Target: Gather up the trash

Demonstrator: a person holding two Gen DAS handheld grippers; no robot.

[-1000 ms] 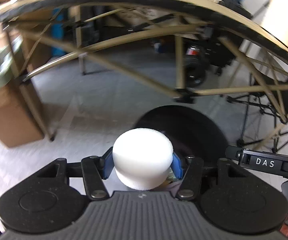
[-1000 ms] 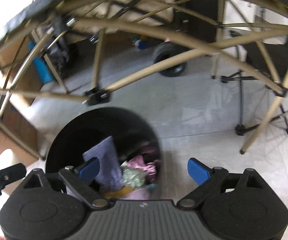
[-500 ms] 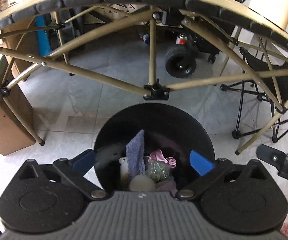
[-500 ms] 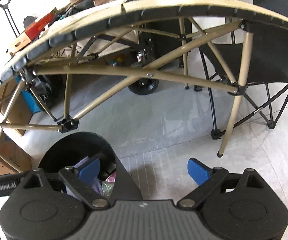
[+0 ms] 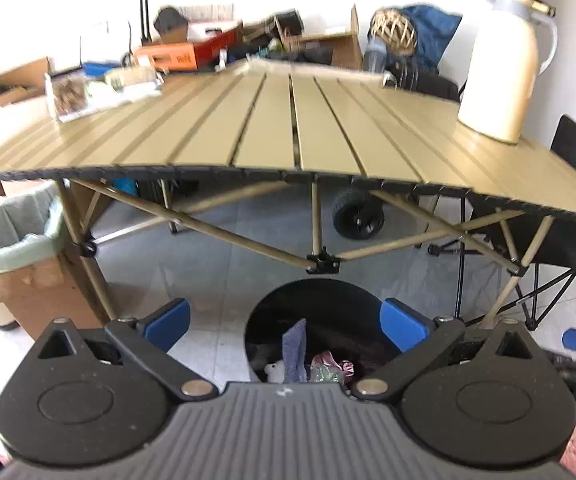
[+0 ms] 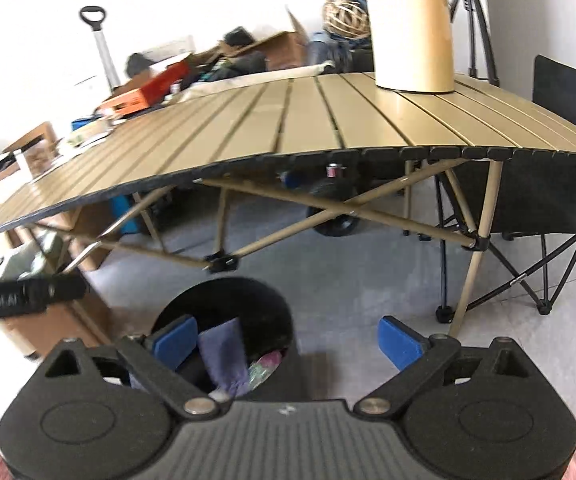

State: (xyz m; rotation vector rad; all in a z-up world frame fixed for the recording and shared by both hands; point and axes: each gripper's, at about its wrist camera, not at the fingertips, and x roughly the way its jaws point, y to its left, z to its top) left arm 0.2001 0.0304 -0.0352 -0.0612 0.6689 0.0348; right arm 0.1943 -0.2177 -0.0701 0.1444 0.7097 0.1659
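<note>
Below me the round black plastic bin (image 5: 320, 320) holds crumpled trash on the grey floor, near the slatted tan folding table (image 5: 288, 132). My left gripper (image 5: 283, 326) and right gripper (image 6: 288, 344) both gape wide, blue pads bare.

Bright daylight, heavy fisheye warp, motion blur up top.

White wall (image 5: 67, 8) blown out in both views, backlit clutter behind the surface (image 5: 288, 128) smeared and soft (worst in the left wrist view). Slat edges bow into arcs, corners vignette to black. Jug (image 5: 504, 64) washed out along its lit side. Floor (image 6: 348, 280) under the surface evenly lit with soft shadow, black bin (image 5: 320, 312) interior dark, detail lost. Near hand-held gripper (image 5: 285, 326) bodies sharp, matte, no glare.
</note>
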